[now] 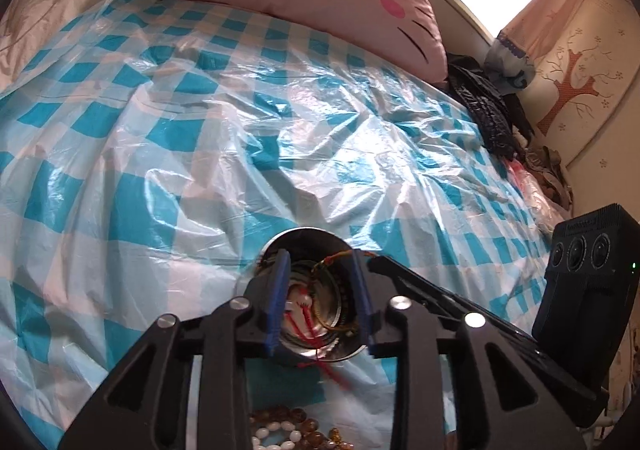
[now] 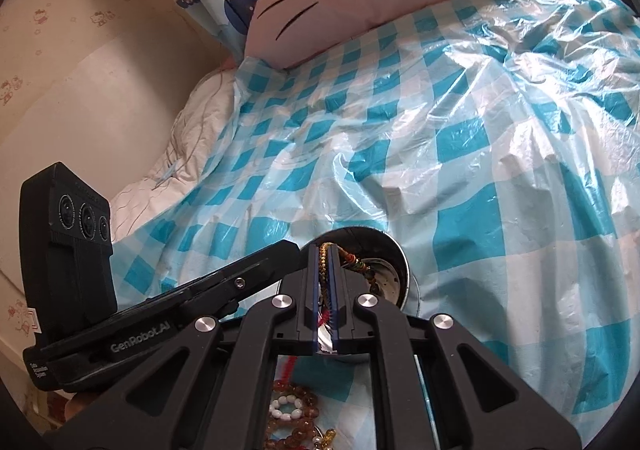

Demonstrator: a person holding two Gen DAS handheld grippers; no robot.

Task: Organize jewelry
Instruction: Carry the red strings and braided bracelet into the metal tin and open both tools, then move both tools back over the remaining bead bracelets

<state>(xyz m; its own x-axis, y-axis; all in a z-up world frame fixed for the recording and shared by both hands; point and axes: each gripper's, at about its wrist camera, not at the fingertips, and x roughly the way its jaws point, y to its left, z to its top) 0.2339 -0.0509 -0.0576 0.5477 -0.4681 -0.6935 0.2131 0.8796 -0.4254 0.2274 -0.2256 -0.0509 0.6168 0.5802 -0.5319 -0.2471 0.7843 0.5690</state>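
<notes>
Right tongs point(image 2: 326, 270) clamp a braided cord over the bowl's rim point(image 2: 404, 262); left tongs point(image 1: 320, 274) gape.

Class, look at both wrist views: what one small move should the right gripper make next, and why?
Probably open the right gripper to drop the braided cord bracelet. Its jaws are shut on the cord right over the metal bowl, where other jewelry already lies. The left gripper is open around the bowl.

Both grippers are matte black plastic linkages with round silver screws at the joints. The left gripper point(image 1: 320, 302) and right gripper point(image 2: 324, 286) carry blue finger pads point(image 1: 276, 306). The left body reads "GenRobot.AI" in white.
</notes>
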